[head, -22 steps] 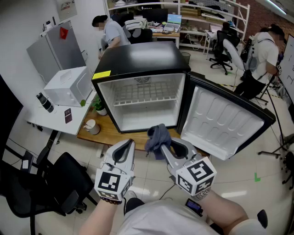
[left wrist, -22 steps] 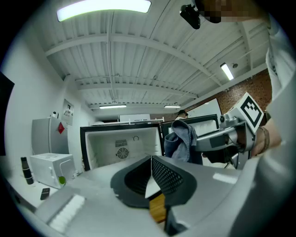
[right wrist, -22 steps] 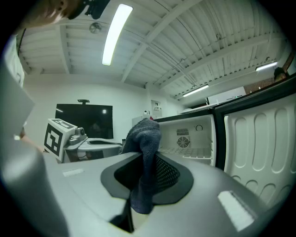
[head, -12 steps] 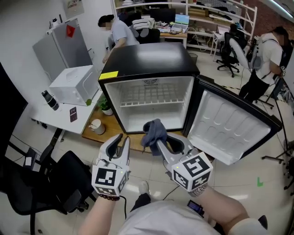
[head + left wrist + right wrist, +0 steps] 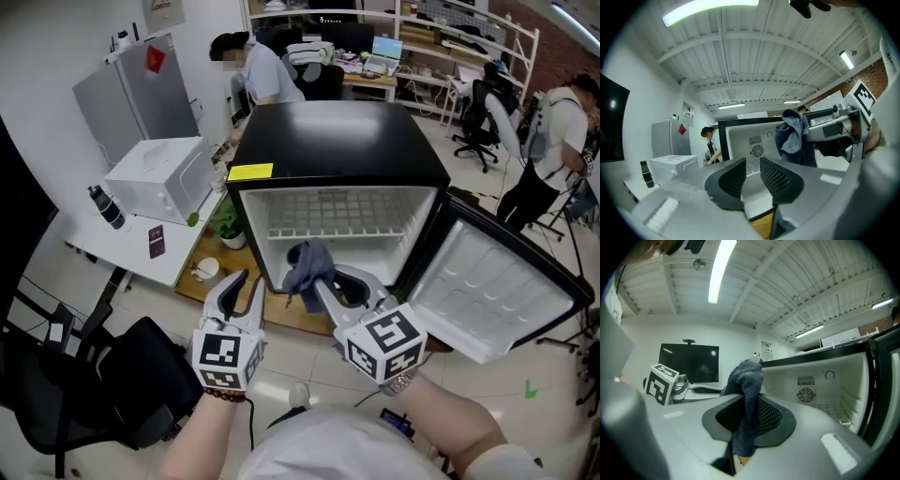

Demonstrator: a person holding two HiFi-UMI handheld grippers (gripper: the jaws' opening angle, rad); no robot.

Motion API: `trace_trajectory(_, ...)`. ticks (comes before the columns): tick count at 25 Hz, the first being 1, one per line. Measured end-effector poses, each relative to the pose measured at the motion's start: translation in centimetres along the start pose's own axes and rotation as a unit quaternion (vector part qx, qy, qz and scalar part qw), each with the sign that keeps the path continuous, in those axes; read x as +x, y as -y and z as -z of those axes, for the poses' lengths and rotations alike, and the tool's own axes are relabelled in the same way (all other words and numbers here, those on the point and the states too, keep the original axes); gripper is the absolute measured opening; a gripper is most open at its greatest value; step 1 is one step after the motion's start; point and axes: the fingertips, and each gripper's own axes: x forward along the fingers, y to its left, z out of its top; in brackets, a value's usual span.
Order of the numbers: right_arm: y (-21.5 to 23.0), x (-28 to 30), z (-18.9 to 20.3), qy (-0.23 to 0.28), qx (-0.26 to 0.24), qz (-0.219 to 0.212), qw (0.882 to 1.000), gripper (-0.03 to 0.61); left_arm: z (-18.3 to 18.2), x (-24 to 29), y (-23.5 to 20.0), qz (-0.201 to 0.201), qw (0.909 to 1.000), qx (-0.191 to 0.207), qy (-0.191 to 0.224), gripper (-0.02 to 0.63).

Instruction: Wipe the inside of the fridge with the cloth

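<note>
The right tool is clamped on the cloth, which bunches up above the jaws and hangs in a tail below them. The left tool is empty, its jaws slightly spread. Both are held level before the open fridge, with the cloth at the mouth of the cavity, low down and not yet touching any wall.

The grip looks like the weak point. Only a fold sits between the pads, so a hard drag across the liner could pull the cloth free. If the bunch flops aside, bare jaw tips may scrape the white plastic instead. The wire shelf at 12 o'clock is a likely snag, since loose cloth or a jaw tip could catch in its grid. The door stands open at 2 o'clock, close to the right forearm, and a wide sweep could knock it.

The fridge sits on a low wooden platform on a pale tiled floor. At 10 o'clock a white counter carries a white box and a dark bottle. A black office chair stands at 8 o'clock. Beyond the fridge are desks, shelving and people at work.
</note>
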Motion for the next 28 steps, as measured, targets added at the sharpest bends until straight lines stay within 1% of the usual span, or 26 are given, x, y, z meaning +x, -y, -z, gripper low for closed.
trace_trajectory(7,1.7,7.1,0.1,-0.006,-0.004,-0.004,1.0,0.061,1.3,4.2,-4.6,-0.006,0.9999,-0.002,-0.016,0.1)
trace_trajectory(11,2.4,10.8,0.5,-0.005,-0.004,-0.006,1.0,0.061,2.5,6.4,-6.4,0.005,0.9997,0.0,-0.026,0.106)
trace_trajectory(18,3.7,15.4,1.2,-0.003,-0.005,-0.006,1.0,0.061,2.8,9.1,-6.9,0.038,0.9986,0.012,-0.033,0.109)
trace_trajectory(24,4.0,17.7,1.5,0.002,-0.015,-0.012,1.0,0.061,3.8,10.2,-7.0,0.062,0.997,0.011,-0.047,0.109)
trace_trajectory(28,4.0,18.8,1.6,0.006,-0.021,-0.018,1.0,0.061,3.4,10.4,-6.9,0.067,0.9972,0.012,-0.031,0.109)
